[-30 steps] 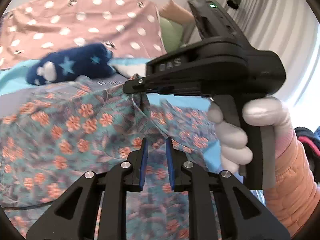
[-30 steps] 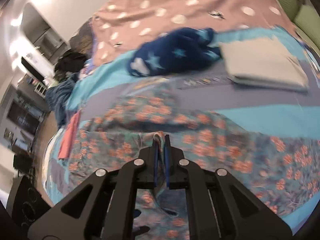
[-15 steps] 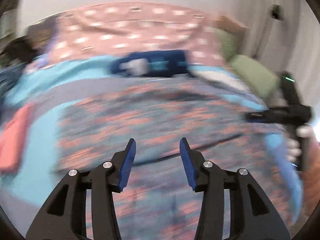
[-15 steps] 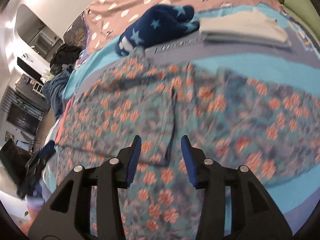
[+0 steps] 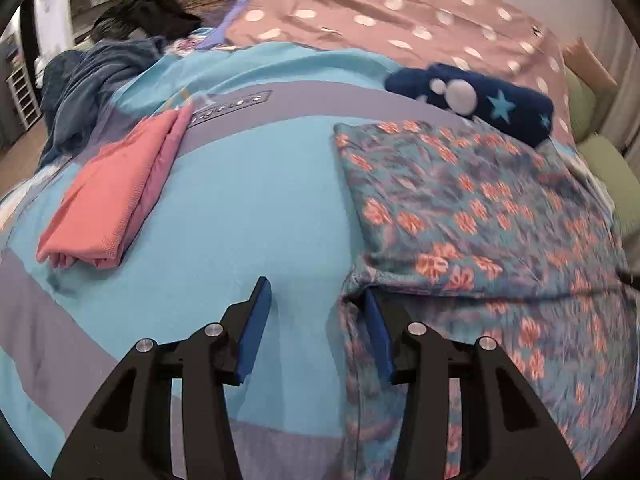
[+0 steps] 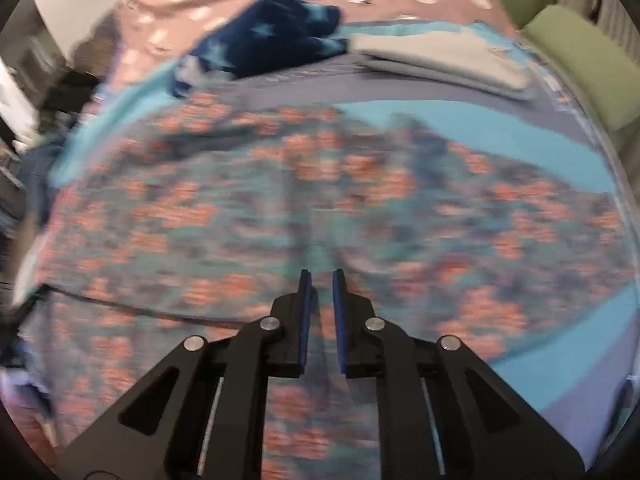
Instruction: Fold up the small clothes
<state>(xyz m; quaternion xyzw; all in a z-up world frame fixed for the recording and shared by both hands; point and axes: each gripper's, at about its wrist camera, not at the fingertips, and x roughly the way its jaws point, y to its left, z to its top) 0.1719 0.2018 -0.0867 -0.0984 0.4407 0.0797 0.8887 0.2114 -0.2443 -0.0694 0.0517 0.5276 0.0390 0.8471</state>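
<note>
the floral garment (image 5: 472,216) lies half-folded mid-bed, folds left to make, left claw (image 5: 316,328) spread at its corner, right claw (image 6: 320,304) just narrowing, nearly clenched over it, grip unclear, pink piece (image 5: 108,200) already folded.

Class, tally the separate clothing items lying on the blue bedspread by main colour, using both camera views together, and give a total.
Floral teal and orange: 1, the floral garment
Coral pink: 1, the folded pink garment
Navy with stars: 1, the navy starred garment
Pale grey: 1, the folded grey garment
Total: 4
</note>
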